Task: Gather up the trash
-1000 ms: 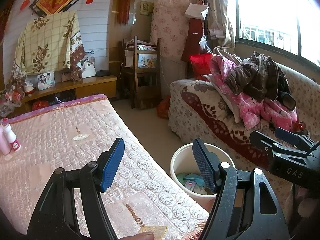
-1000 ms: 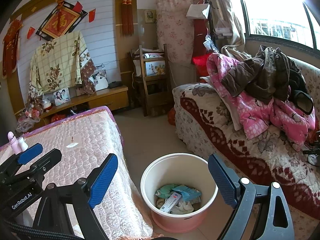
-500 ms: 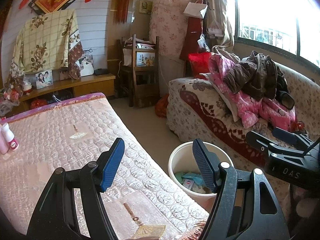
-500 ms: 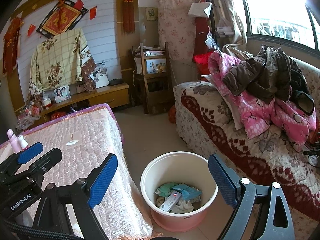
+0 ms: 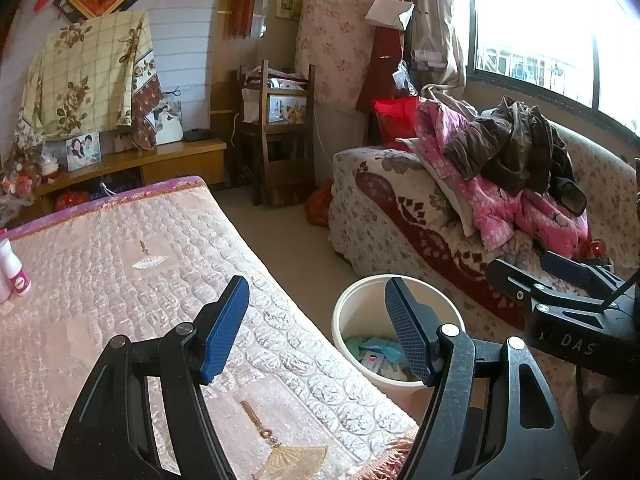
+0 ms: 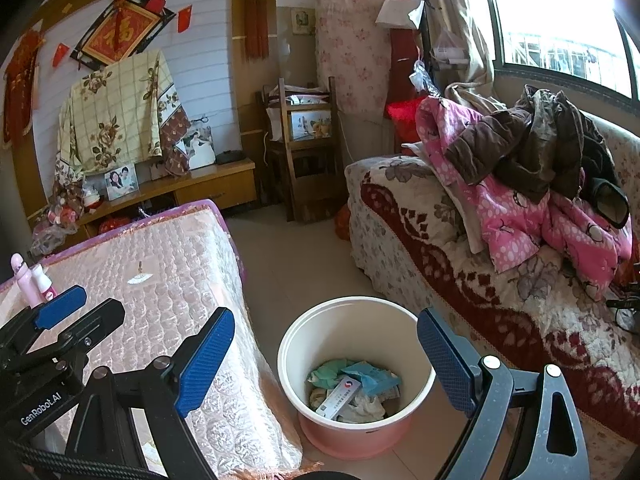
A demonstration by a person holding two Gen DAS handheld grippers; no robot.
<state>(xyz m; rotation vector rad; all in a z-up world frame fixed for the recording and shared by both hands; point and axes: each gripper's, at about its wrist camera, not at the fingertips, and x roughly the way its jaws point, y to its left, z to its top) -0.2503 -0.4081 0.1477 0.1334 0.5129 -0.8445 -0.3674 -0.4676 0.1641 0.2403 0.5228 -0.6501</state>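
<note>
A white bin with a pink base [image 6: 356,436] stands on the floor between the table and the sofa. It holds crumpled teal and blue wrappers [image 6: 360,374], white tissue and a small white box [image 6: 340,396]. My right gripper [image 6: 324,360] hovers above the bin, open and empty. My left gripper [image 5: 318,330] is open too, held over the table's near corner with nothing between its blue pads. In the left wrist view the bin [image 5: 352,320] shows to the right of the table edge. Each gripper appears at the side of the other's view.
A table under a quilted pink cloth [image 6: 160,280] fills the left; two pink-and-white bottles [image 6: 34,280] stand at its far left. A patterned sofa [image 6: 440,272] piled with pink and brown clothes [image 6: 520,184] lines the right. A wooden chair [image 6: 308,152] and a low cabinet [image 6: 192,188] stand behind.
</note>
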